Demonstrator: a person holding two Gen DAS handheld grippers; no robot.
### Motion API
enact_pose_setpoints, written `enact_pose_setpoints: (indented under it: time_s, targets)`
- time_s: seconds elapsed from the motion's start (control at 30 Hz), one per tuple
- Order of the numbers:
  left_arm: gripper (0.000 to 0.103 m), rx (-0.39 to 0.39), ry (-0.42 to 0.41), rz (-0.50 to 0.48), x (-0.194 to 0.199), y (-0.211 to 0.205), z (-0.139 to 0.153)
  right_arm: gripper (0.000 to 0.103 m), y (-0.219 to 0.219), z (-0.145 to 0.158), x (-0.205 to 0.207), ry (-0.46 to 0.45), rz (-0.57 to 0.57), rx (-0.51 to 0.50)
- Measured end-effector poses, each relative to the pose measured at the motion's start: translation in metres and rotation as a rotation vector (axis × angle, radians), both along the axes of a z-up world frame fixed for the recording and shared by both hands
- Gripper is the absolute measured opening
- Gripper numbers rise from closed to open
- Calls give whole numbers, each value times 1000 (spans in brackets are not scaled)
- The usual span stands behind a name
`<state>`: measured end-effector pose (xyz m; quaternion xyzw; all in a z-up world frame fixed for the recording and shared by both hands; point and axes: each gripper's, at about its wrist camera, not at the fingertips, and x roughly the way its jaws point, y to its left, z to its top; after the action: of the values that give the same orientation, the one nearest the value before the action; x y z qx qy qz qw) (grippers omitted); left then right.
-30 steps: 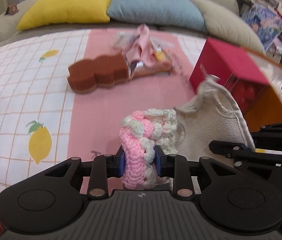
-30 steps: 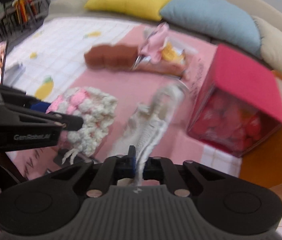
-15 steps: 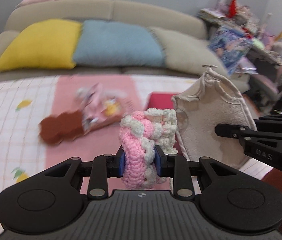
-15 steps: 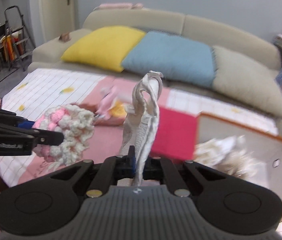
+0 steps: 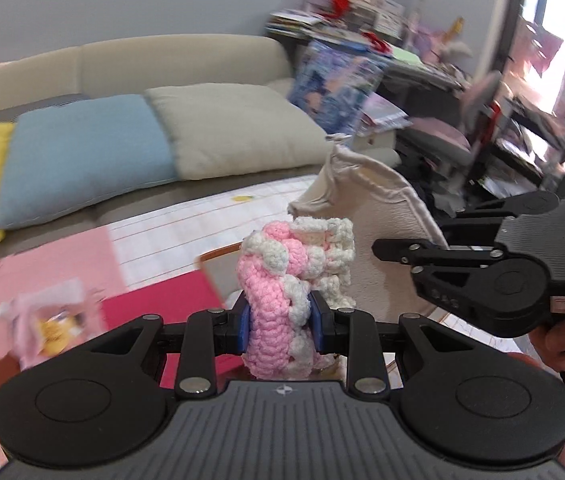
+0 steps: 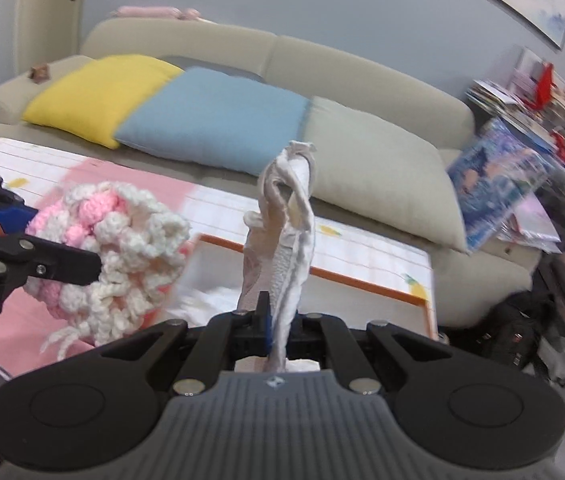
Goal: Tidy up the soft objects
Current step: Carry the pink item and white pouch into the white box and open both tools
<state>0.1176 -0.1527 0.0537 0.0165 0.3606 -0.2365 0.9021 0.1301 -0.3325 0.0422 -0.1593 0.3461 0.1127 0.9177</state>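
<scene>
No word, brand name or number can be read for certain in either view. In the right wrist view the left tool, at nine o'clock, carries pale letters on its black side at the picture's edge, cut off so that only an ending like "AI" shows. In the left wrist view the right tool, at three o'clock, bears a few small raised marks on its black arm, too blurred to make out. Each tool's grey ribbed body has a small compass-like emblem at six o'clock. The blue printed box at two o'clock is smeared by motion.
</scene>
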Motion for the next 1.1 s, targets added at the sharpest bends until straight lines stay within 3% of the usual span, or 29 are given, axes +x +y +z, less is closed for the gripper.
enact_pose_setpoints:
  time_s: [0.33,0.6,0.9,1.0,1.1]
  targets:
    - [32,159,38,-109,38,-82,-38,2,-56,-54,45,133,-120,-51]
    - [32,249,56,-135,52,-101,-66,3,-56,-93,54,192,-98,-130]
    - [32,296,79,-132,63,-107,-85,5,-47,-107,62,259,-70,-183]
    - [32,312,86,-137,64,-108,-92,9,-47,-111,64,288,-78,-196]
    - [34,321,101,-138,67,-108,-95,21,-47,-112,66,293,-83,-211]
